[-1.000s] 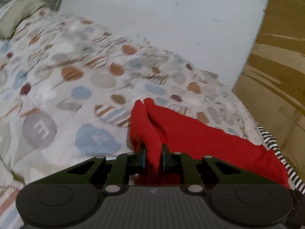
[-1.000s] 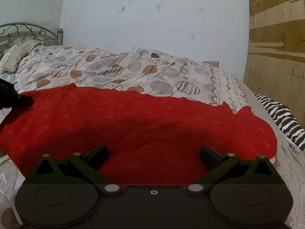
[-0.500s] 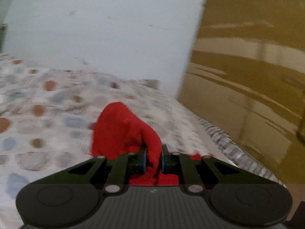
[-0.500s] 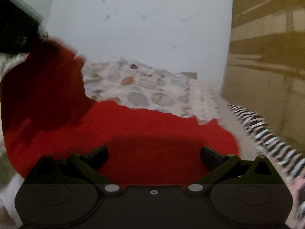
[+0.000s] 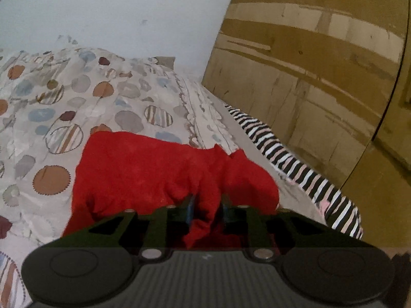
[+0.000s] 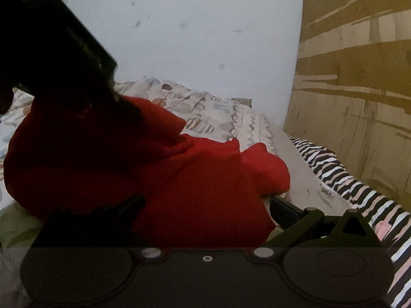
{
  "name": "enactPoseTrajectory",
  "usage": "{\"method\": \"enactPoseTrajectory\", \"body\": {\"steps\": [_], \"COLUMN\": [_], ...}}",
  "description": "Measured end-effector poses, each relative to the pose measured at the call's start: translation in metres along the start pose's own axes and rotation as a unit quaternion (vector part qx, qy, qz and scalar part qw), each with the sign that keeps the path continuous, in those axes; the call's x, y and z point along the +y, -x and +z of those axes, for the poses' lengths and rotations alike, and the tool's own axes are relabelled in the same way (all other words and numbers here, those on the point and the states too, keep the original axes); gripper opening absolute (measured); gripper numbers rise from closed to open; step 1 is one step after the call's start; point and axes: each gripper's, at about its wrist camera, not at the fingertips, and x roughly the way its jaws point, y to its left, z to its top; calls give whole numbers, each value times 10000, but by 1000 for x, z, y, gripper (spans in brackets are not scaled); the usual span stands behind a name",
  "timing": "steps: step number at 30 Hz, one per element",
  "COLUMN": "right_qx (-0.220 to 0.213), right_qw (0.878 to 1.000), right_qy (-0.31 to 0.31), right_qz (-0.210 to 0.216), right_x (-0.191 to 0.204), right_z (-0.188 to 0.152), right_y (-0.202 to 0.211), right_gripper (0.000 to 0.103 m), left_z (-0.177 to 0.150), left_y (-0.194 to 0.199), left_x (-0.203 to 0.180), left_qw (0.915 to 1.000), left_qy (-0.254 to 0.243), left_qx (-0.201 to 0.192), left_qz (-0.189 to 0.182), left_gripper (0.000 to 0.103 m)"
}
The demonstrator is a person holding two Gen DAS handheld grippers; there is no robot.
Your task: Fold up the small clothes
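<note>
Bed [image 5: 303,195] against a pale wall, covered by a cream quilt [image 5: 123,95] printed with coloured circles, red garment [image 5: 143,169] lying folded on the quilt, black-and-white striped cloth [image 5: 295,161] along the bed's edge beside a brown panel

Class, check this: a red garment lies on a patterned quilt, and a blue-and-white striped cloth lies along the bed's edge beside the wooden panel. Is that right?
Not quite. The striped cloth is black and white, not blue and white, as the left wrist view shows. The rest holds: the red garment lies on the patterned quilt, and the striped cloth runs along the bed's edge beside the wooden panel.
</note>
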Motion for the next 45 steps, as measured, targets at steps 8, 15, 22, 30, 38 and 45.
{"method": "enactPoseTrajectory", "body": {"steps": [8,15,22,30,38,45], "right_qx": [-65,76,142,-157,745,1640], "right_qw": [9998,9979,9946,9835,9304,9047], "right_qy": [-199,-592,-806,-1161,-2397,-3132], "right_qz": [29,255,644,1381,2673,2378], "right_x": [8,-8,-31,-66,-69,-65], "right_z": [1,-3,9,50,99,94], "right_y": [-13,-16,6,21,-65,-122], "right_gripper": [103,103,103,103,102,49], "left_z": [-2,-7,-25,-40,-36,-38], "left_y": [43,86,91,76,59,54], "left_x": [-19,-3,45,52,52,38], "left_qw": [9979,9943,9919,9946,9964,9938], "left_qy": [-295,208,428,-30,-262,-877], "left_qx": [-546,-921,-492,-132,-175,-212], "left_qz": [171,505,1089,1027,785,655], "left_gripper": [93,102,102,102,89,48]}}
